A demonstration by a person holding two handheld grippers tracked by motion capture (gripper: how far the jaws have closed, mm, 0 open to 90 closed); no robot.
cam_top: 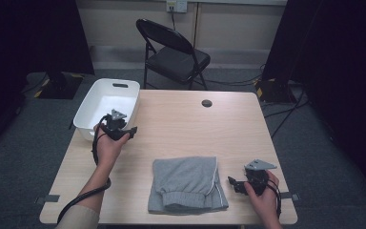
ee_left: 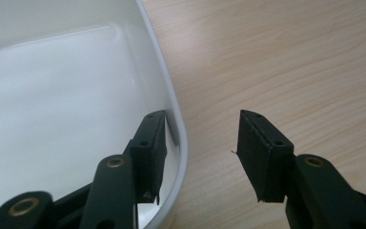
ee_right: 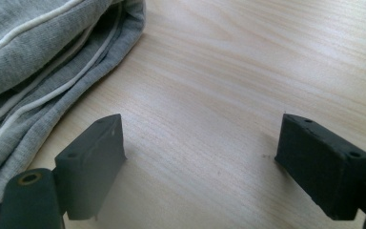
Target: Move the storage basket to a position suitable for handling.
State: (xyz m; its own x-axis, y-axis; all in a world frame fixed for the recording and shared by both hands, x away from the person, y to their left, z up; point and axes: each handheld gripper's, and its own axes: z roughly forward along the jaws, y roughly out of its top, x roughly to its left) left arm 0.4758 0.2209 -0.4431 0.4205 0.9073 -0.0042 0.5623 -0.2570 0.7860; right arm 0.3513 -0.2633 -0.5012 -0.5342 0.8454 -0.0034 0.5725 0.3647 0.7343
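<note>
High view: left gripper (cam_top: 132,130) at near right corner of white bin (cam_top: 86,112), on table (cam_top: 181,124). Folded grey garment (cam_top: 187,183) at near edge, centre. Right gripper (cam_top: 233,183) just right of garment, apart from it.

Left gripper view: jaws part-open, straddle bin rim (ee_left: 174,102), pads not pressing it.

Right gripper view: jaws wide, empty, over bare wood; garment (ee_right: 38,62) just beside.

No lettering, label or number reads anywhere — the wall plate (cam_top: 176,5) above the chair perhaps carries marks, too small to tell.
</note>
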